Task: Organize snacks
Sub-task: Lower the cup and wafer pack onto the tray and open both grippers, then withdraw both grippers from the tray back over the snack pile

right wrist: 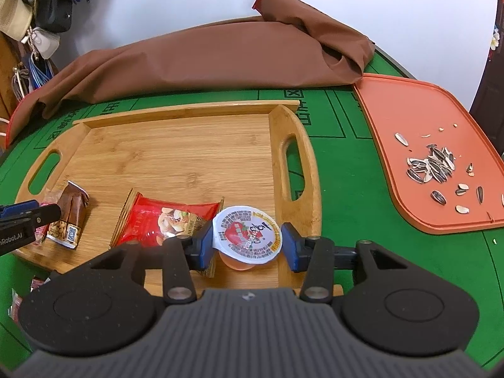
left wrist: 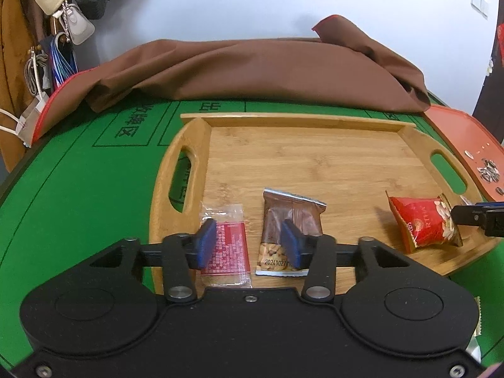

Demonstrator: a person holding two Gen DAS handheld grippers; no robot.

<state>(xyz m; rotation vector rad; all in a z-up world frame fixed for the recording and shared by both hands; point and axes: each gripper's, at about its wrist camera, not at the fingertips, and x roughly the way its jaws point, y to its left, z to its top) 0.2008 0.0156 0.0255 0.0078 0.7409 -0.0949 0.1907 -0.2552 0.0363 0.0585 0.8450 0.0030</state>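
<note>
Brown nut packet (left wrist: 291,231) dated "20241027" between open left tongs (left wrist: 249,244); right tongs (right wrist: 249,245) open around jelly cup (right wrist: 247,236).

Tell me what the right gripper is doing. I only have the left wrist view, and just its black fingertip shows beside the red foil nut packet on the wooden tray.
Observer: The right gripper straddles a small jelly cup with a white printed foil lid.
Operator: Is that cup on the tray?
Observer: Yes, it sits lid up on the wooden tray, at the near edge beside the right handle.
Operator: Is it clamped?
Observer: No. The jaws are open, and a gap shows between the right pad and the lid.
</note>
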